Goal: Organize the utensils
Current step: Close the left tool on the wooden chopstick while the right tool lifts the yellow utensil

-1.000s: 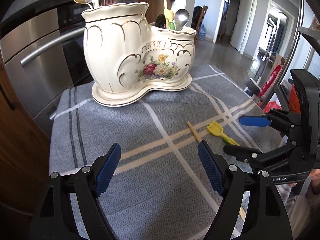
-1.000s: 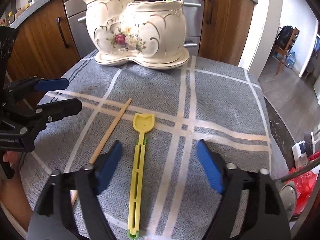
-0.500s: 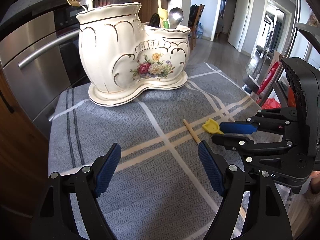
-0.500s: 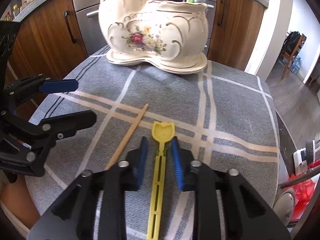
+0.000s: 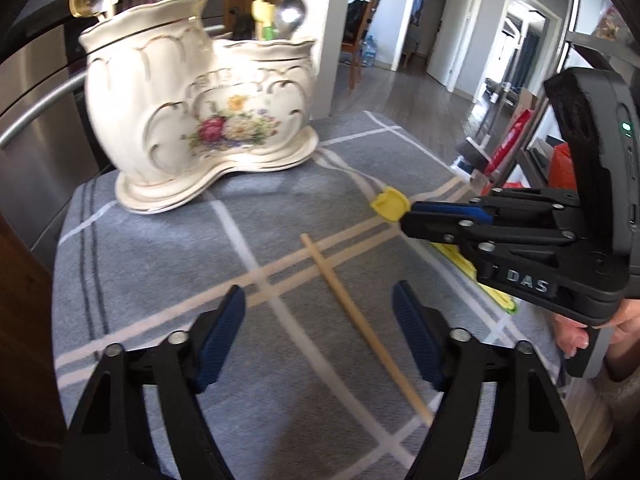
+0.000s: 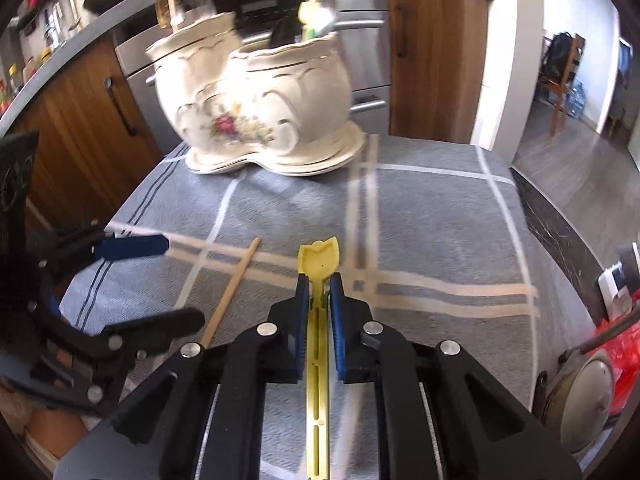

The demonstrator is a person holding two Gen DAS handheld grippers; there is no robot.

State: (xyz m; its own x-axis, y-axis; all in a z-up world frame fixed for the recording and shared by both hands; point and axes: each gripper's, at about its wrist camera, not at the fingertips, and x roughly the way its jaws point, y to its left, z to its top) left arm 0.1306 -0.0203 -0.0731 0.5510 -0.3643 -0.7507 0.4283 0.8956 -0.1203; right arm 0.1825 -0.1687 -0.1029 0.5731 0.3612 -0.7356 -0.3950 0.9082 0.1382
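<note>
A yellow plastic utensil (image 6: 318, 264) with a tulip-shaped head is clamped in my right gripper (image 6: 319, 292), which is shut on its handle and holds it just above the cloth; its head shows in the left wrist view (image 5: 389, 204). A wooden chopstick (image 5: 360, 322) lies on the grey checked cloth, also in the right wrist view (image 6: 232, 288). My left gripper (image 5: 316, 334) is open and empty, hovering over the chopstick's near half. A cream floral ceramic holder (image 5: 192, 120) stands at the back with forks, a spoon and other utensils in it.
The cloth (image 6: 432, 216) covers a small table whose right edge drops to the floor. Wooden cabinets and a steel oven front (image 5: 36, 92) stand behind the holder. A pot lid (image 6: 580, 396) and red bag sit low at right.
My right gripper has closed fully on the yellow utensil and lifted it off the cloth. My left gripper moved right, over the chopstick, still open.
</note>
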